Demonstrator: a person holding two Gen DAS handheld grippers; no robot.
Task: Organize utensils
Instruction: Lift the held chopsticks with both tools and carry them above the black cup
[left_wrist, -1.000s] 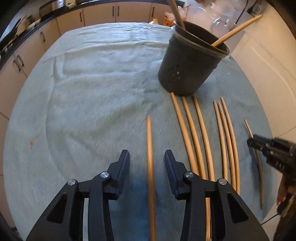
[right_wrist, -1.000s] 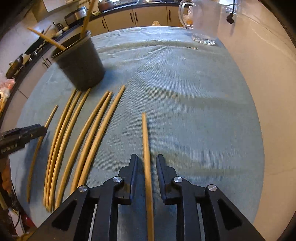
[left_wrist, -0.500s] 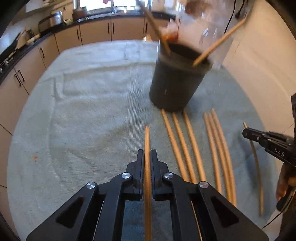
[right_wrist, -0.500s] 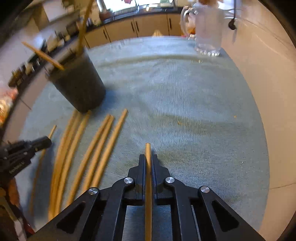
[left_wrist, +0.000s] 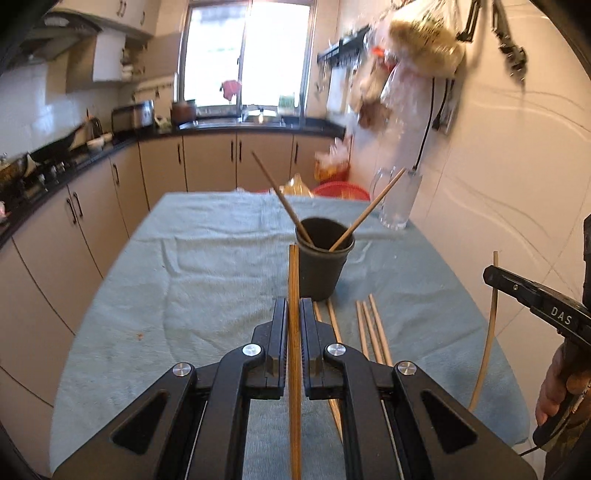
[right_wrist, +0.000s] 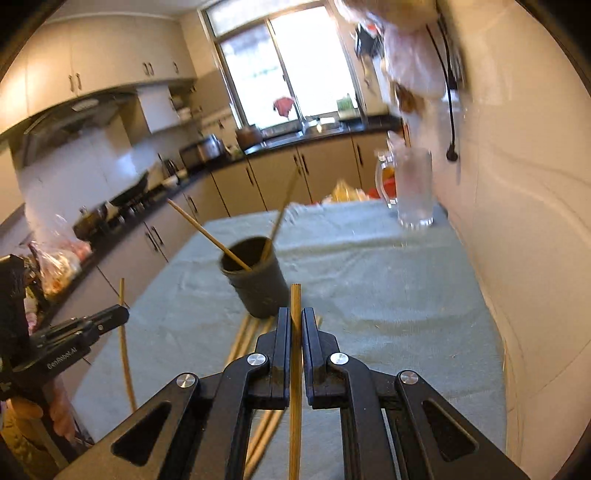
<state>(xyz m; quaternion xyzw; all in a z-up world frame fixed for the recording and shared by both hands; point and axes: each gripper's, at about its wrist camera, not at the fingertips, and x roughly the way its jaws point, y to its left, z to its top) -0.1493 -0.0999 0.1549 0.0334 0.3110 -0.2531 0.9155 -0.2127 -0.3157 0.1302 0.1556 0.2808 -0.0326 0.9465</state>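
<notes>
A dark round utensil holder (left_wrist: 322, 266) stands on the towel-covered table with two wooden chopsticks (left_wrist: 280, 201) leaning in it; it also shows in the right wrist view (right_wrist: 256, 282). My left gripper (left_wrist: 293, 308) is shut on a wooden chopstick (left_wrist: 294, 332), lifted and pointing toward the holder. My right gripper (right_wrist: 294, 317) is shut on another chopstick (right_wrist: 295, 369), also lifted. Several chopsticks (left_wrist: 373, 328) lie on the towel in front of the holder. The right gripper (left_wrist: 535, 301) shows at the left view's right edge, the left gripper (right_wrist: 74, 332) at the right view's left edge.
A glass pitcher (right_wrist: 410, 184) stands at the table's far right by the wall. The grey-green towel (left_wrist: 207, 273) covers the table. Kitchen cabinets (left_wrist: 207, 162) and a counter run along the left and back. Bags hang on the right wall (left_wrist: 413, 59).
Both grippers closed on their chopsticks, then lifted them off the towel and tilted up, so the views now look across the table toward the window.
</notes>
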